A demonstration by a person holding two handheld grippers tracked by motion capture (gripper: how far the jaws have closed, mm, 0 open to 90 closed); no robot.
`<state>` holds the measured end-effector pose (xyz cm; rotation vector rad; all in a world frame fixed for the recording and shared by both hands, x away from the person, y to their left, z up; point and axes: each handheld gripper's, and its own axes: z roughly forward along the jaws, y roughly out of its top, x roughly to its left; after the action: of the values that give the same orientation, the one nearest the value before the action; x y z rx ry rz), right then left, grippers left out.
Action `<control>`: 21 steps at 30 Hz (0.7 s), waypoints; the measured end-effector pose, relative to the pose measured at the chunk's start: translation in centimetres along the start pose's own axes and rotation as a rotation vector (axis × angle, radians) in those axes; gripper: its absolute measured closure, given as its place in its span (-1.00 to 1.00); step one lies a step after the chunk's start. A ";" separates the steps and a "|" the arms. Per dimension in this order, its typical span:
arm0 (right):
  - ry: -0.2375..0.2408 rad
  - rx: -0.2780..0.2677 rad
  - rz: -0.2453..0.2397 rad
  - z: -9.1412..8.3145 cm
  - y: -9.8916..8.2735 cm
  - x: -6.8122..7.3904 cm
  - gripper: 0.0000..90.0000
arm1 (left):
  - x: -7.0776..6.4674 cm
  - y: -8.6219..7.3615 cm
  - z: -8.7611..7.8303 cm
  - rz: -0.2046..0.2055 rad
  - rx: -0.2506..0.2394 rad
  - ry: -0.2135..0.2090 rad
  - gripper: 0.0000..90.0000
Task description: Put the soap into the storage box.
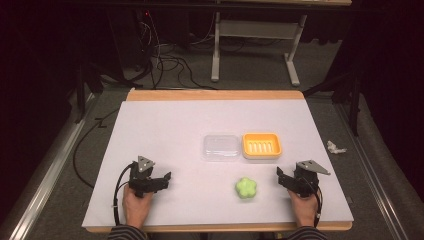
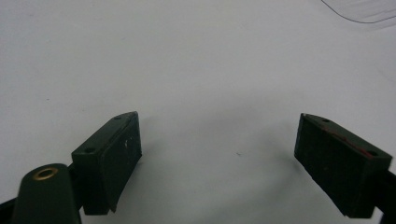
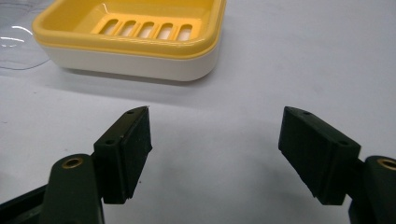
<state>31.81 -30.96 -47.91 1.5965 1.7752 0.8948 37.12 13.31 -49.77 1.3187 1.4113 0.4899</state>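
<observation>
A green flower-shaped soap (image 1: 245, 188) lies on the white table sheet (image 1: 165, 130) near the front, right of centre. Behind it stand a yellow soap dish (image 1: 261, 145) with a slotted tray and, to its left, a clear plastic lid (image 1: 221, 147). My left gripper (image 1: 162, 181) rests at the front left, open, with bare sheet between its jaws (image 2: 219, 158). At the front right my right gripper (image 1: 283, 178) is open too (image 3: 215, 149), and the yellow soap dish (image 3: 130, 35) stands just beyond its jaws, with the clear lid's edge (image 3: 18, 42) to the left.
The wooden table edge (image 1: 215, 94) runs along the back. A crumpled white scrap (image 1: 335, 147) lies off the sheet at the right. Cables (image 1: 165, 60) and a table frame (image 1: 250, 45) stand on the floor behind.
</observation>
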 end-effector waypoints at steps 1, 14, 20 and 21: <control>0.001 0.000 -0.003 0.0 0.0 0.0 -0.42 | 0.0 0.0 0.0 0.000 0.000 0.000 -0.66; -0.007 0.013 -0.024 0.2 0.1 0.2 -0.40 | 0.0 0.0 0.0 -0.002 -0.001 -0.001 -0.66; -0.006 0.024 -0.033 0.3 0.1 0.4 -0.40 | 0.1 0.1 -0.1 -0.016 -0.010 -0.003 -0.66; -0.002 0.022 -0.022 0.3 0.1 0.3 -0.40 | 0.1 0.1 -0.1 -0.015 -0.010 -0.003 -0.66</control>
<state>32.05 -30.67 -47.97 1.5876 1.8034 0.8656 37.12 13.46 -49.67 1.2994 1.4139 0.4836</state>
